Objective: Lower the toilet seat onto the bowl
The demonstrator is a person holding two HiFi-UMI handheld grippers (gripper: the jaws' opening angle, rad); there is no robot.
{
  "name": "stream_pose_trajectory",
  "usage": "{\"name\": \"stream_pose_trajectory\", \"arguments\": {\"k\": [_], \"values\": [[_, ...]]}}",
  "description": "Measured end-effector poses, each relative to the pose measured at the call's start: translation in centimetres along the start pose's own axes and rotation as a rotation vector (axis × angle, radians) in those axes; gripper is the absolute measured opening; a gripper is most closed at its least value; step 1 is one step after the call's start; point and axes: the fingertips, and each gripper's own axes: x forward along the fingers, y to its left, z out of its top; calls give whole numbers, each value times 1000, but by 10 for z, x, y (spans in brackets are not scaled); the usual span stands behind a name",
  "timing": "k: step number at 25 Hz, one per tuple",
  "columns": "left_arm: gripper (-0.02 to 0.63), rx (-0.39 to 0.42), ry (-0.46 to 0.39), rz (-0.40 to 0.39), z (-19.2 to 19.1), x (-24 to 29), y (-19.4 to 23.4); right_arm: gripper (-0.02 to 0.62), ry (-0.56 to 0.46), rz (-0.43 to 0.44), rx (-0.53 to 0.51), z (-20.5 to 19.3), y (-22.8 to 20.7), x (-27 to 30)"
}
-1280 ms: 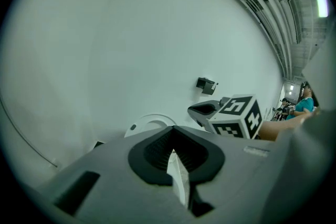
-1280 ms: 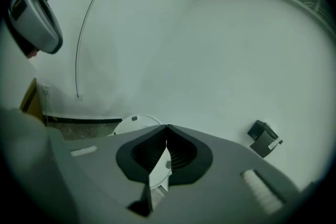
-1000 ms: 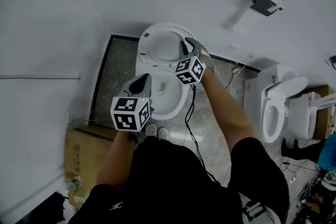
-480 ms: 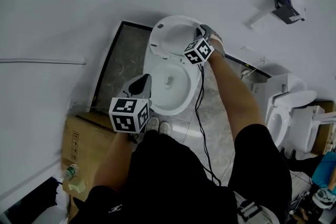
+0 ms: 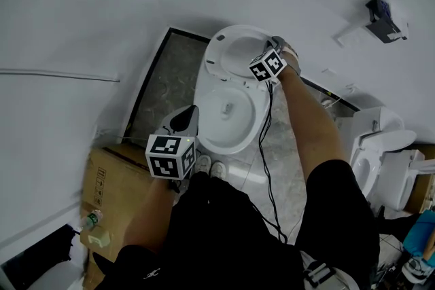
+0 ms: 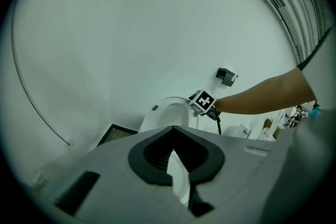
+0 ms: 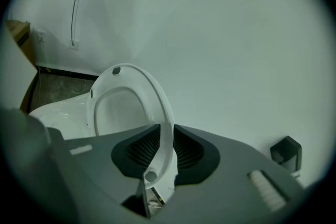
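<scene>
The white toilet seat (image 5: pixel 219 54) stands raised behind the white bowl (image 5: pixel 228 120). My right gripper (image 5: pixel 277 45) reaches to the seat's upper right edge. In the right gripper view the seat rim (image 7: pixel 152 92) runs straight between the two jaws, and the right gripper (image 7: pixel 163 139) is shut on it. My left gripper (image 5: pixel 185 120) hangs at the bowl's front left, apart from it, shut and empty. In the left gripper view its tips (image 6: pixel 172 150) meet, and the seat (image 6: pixel 163 112) shows beyond them.
A cardboard box (image 5: pixel 112 180) and a bottle (image 5: pixel 92 221) lie at the left by the white wall. A black cable (image 5: pixel 268 146) hangs from my right gripper. A second toilet (image 5: pixel 377 146) stands at the right, with a wall fixture (image 5: pixel 384 17) above it.
My right gripper has moved up along the seat's right side to its upper edge. The left gripper has stayed by the bowl's front. The seat still stands raised.
</scene>
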Motion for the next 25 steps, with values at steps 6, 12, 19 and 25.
{"name": "stream_pose_trajectory", "arguments": {"k": [6, 12, 19, 25], "values": [[6, 19, 15, 6, -10, -7, 6, 89, 25, -50, 1, -1, -6, 11], [6, 49, 19, 14, -17, -14, 12, 72, 25, -60, -2, -1, -8, 14], [6, 66, 35, 26, -25, -15, 15, 46, 33, -46, -2, -7, -5, 22], [6, 67, 37, 23, -28, -17, 15, 40, 31, -27, -22, -6, -5, 17]]}}
